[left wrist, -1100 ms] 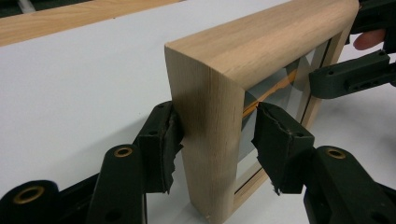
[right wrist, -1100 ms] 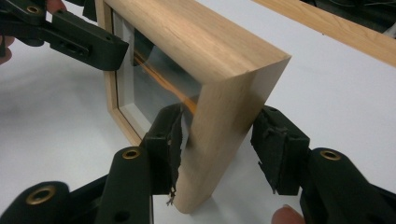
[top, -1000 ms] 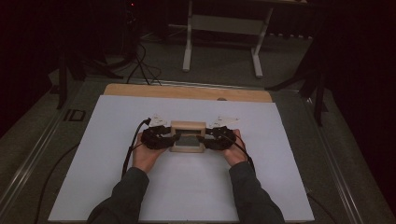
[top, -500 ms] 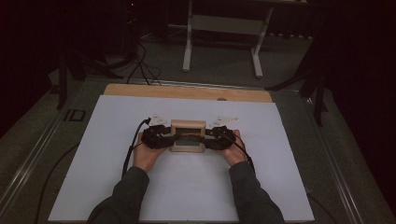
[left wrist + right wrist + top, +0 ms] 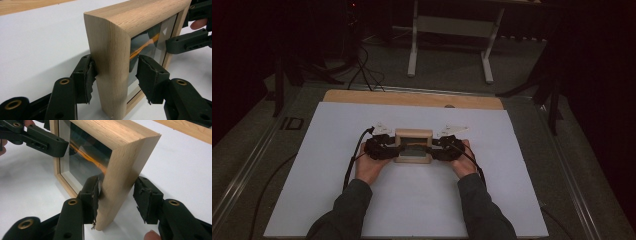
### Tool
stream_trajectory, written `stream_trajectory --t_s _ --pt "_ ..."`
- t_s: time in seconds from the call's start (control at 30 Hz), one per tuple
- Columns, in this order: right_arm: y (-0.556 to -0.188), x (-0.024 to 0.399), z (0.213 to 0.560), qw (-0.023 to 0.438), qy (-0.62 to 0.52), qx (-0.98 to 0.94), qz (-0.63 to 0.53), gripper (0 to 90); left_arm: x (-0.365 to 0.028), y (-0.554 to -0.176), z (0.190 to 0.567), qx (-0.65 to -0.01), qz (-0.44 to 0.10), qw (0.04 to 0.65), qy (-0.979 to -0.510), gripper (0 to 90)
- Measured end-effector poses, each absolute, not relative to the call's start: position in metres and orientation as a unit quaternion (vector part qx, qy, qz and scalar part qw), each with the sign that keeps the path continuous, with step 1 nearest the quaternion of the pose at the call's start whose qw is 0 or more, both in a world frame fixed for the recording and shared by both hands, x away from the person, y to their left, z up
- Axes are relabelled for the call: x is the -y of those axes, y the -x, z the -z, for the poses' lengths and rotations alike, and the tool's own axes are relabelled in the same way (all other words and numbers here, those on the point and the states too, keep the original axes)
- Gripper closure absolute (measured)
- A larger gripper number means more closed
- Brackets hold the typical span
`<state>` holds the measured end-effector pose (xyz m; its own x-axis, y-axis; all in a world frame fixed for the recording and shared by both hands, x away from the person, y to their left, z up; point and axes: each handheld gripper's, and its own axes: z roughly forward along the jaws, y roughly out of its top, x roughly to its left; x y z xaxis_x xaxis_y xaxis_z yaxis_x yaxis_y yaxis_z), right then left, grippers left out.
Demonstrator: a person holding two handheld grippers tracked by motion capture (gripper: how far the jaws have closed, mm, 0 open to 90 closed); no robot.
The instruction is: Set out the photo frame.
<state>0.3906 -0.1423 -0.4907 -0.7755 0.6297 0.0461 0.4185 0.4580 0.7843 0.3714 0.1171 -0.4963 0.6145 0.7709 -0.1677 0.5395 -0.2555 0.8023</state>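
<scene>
Centrally, on the white sheet (image 5: pixel 412 200) covering the table, a wooden frame (image 5: pixel 413 146) w/ glass front stands on edge, tilted, between two hand-held grippers. L gripper (image 5: pixel 388 146) straddles the frame's left side; R gripper (image 5: pixel 438 146) straddles its right side. Person's forearms in dark sleeves enter from the near edge.

L gripper view: jaws spread around the frame's (image 5: pixel 112 62) side bar; one pad (image 5: pixel 89 75) touches the back face, the other pad (image 5: pixel 147 75) stands just off the glass side, so no pinch. Its jaws have just been opening, w/ the bar between them. R gripper (image 5: pixel 190 42) seen at the far end.

R gripper view: jaws spread astride the other side bar (image 5: pixel 122 182); one pad (image 5: pixel 93 195) meets the glass-side edge, the other pad (image 5: pixel 145 197) is clear of the wood w/ a gap. L gripper (image 5: pixel 47 142) seen beyond, at the frame's far side.

Far of the sheet, a bare wooden table strip (image 5: pixel 412 98); beyond it, a white stand (image 5: pixel 452 30) on the floor.
</scene>
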Motion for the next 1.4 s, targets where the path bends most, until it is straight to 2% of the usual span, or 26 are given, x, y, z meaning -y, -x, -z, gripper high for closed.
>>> stream_trajectory --t_s 0.4,0.93,1.4 --pt "-0.390 0.146 0.492 0.126 -0.315 -0.844 -0.416 48.7 -0.117 -0.370 0.502 -0.428 -0.125 0.426 -0.787 40.7" --pt "-0.384 0.155 0.491 0.122 -0.325 -0.842 -0.414 43.2 -0.138 -0.357 0.488 -0.436 -0.125 0.438 -0.777 39.5" --pt "-0.374 0.170 0.483 0.130 -0.334 -0.839 -0.410 42.0 -0.155 -0.342 0.477 -0.441 -0.126 0.447 -0.768 39.7"
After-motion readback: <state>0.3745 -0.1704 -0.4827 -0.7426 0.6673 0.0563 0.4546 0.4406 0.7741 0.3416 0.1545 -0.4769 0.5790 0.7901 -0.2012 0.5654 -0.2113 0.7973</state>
